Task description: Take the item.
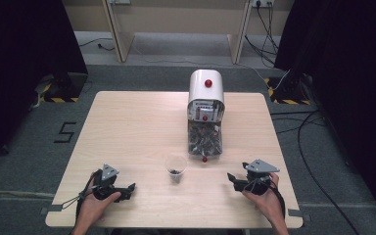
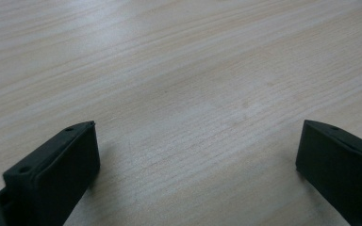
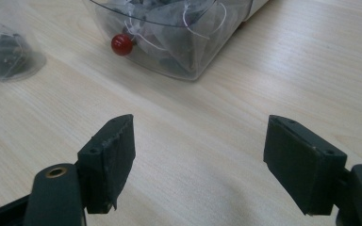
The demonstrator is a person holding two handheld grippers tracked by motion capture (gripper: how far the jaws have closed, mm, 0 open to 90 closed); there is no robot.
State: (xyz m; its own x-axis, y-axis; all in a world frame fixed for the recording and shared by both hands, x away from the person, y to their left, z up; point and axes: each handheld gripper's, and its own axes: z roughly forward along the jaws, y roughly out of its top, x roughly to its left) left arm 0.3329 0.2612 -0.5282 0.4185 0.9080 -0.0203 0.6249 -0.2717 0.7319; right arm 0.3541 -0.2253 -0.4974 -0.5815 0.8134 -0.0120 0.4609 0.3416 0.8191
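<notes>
Your left gripper rests low on the wooden table near its front edge, jaws spread wide, holding nothing. At centre a small clear cup stands just in front of the white-topped dispenser. Your right gripper sits right of the cup, jaws wide apart and empty, facing the dispenser's clear bin and its red knob.

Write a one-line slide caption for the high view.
Two open grippers, left and right, rest on a wooden table flanking a plastic cup before a dispenser.
</notes>
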